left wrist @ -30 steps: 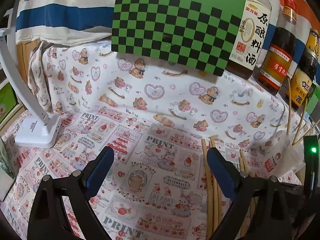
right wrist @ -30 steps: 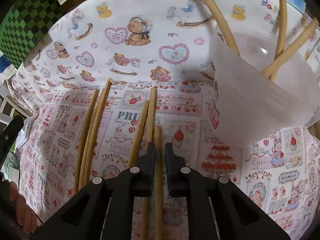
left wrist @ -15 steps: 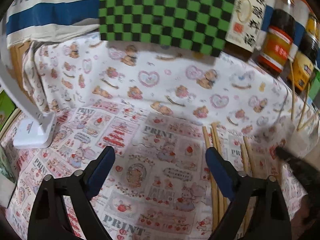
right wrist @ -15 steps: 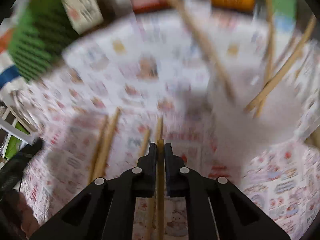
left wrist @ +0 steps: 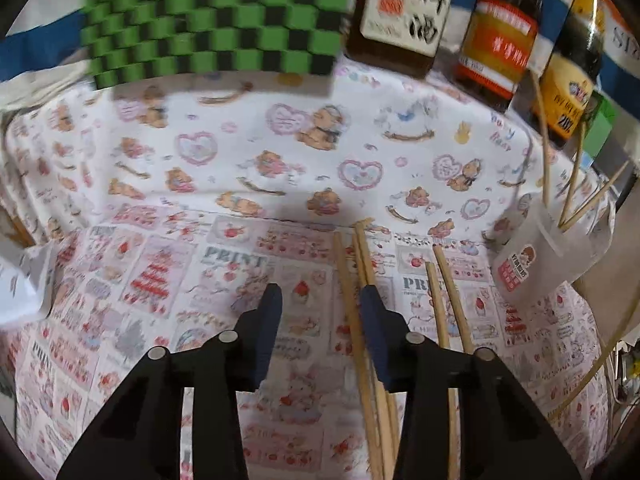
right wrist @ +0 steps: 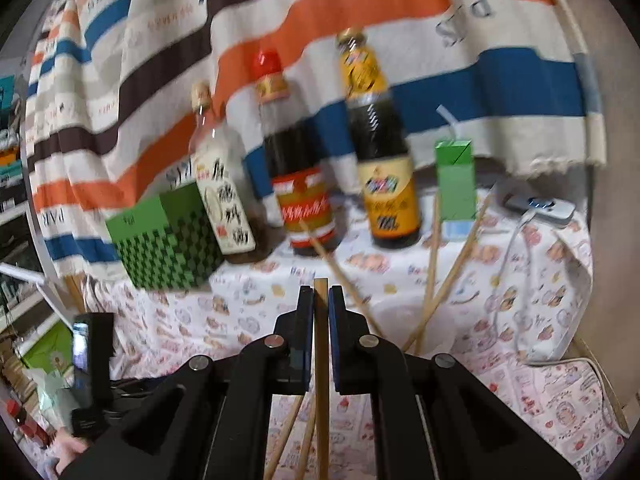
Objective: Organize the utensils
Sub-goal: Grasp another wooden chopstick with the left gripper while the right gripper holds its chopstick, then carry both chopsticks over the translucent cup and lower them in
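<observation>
My right gripper (right wrist: 321, 294) is shut on a wooden chopstick (right wrist: 321, 380) and holds it raised, tip pointing at the bottles. Below it stands the translucent cup (right wrist: 394, 316) with three chopsticks (right wrist: 432, 264) leaning in it. In the left wrist view the cup (left wrist: 536, 256) stands at the right. Several chopsticks (left wrist: 358, 304) lie on the printed cloth. My left gripper (left wrist: 320, 300) is open and low over the cloth, its right finger beside the left bunch. Two more chopsticks (left wrist: 448, 292) lie to the right.
Three sauce bottles (right wrist: 302, 168) and a green checkered box (right wrist: 168, 236) stand at the back before a striped cloth. A green carton (right wrist: 456, 184) stands right of them. A white charger and cable (right wrist: 536, 208) lie far right. A white lamp base (left wrist: 20, 288) sits left.
My right gripper has lifted one chopstick off the cloth and tilted up toward the bottles. My left gripper has moved right and forward toward the lying chopsticks, and its fingers have narrowed.
</observation>
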A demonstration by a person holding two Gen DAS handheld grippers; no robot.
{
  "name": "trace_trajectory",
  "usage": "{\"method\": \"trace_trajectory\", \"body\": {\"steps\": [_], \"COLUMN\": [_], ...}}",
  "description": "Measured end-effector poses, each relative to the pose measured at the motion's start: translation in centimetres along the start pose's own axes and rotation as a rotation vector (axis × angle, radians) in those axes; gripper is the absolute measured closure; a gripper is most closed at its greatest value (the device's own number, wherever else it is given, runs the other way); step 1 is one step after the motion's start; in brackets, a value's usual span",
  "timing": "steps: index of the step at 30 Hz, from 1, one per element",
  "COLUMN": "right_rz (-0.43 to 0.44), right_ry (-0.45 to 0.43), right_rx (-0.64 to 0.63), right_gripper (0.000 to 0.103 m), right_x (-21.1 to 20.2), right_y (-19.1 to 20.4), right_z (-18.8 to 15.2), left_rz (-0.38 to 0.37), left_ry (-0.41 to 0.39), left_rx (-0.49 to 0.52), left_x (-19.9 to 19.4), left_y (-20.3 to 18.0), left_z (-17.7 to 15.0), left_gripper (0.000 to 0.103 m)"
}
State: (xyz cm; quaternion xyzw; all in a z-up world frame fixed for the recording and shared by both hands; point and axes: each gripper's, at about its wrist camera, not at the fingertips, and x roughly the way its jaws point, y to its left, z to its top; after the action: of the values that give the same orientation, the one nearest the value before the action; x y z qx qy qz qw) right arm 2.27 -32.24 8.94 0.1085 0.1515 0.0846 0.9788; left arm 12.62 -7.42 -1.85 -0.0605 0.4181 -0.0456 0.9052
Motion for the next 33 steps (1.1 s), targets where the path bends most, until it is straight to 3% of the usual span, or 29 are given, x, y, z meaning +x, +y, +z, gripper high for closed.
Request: {"method": "trace_trajectory", "body": {"steps": [5, 8, 12, 18, 20, 21, 24, 26, 30, 33], "right_rz": [-0.066, -0.093, -0.147, -0.129, -0.134, -0.139, -0.155, -0.169, -0.143, -0.124], "right_ry": [-0.056, -0.09, -0.091, -0.093, -0.096, -0.098, -0.111, -0.118, -0.118, -0.117], "right_rx": [0.088, 0.132, 0.125, 0.159, 0.148, 0.14, 0.118, 0.1, 0.131, 0.145], "right_gripper": [0.095, 0.095, 0.095, 0.095, 0.095, 0.095, 0.095, 0.095, 0.095, 0.095], "right_x": [-1.0, -1.5, -1.1, -1.3, -1.3, -1.2, -1.2, -1.2, -1.3, -1.4], "right_y": [-3.0, -4.7, -5.6, -6.4, -6.2, -6.1, -5.6, -5.4, -5.8, -6.1], "right_z": [0.7, 0.9, 0.8, 0.8, 0.8, 0.8, 0.6, 0.5, 0.5, 0.5], "left_rz": [0.014, 0.05, 0.04, 0.125, 0.13, 0.13, 0.083, 0.049, 0.084, 0.031], "left_ry": [0.095, 0.139, 0.194, 0.169, 0.173, 0.177, 0.209, 0.175, 0.027, -0.076], "left_rx": [0.049, 0.054, 0.041, 0.071, 0.055, 0.05, 0.019, 0.008, 0.118, 0.128], "left_x": [3.7, 5.6, 7.7, 9.2, 9.6, 9.8, 9.5, 7.6, 1.4, -3.8], "left_y": [-1.3, -1.4, -1.7, -2.7, -2.7, -2.7, -2.7, -3.1, -6.0, -7.4], "left_z": [1.8, 2.2, 2.5, 3.3, 3.9, 4.1, 4.5, 4.6, 4.7, 4.8], "left_gripper": [0.066, 0.074, 0.075, 0.076, 0.082, 0.094, 0.097, 0.097, 0.096, 0.097]}}
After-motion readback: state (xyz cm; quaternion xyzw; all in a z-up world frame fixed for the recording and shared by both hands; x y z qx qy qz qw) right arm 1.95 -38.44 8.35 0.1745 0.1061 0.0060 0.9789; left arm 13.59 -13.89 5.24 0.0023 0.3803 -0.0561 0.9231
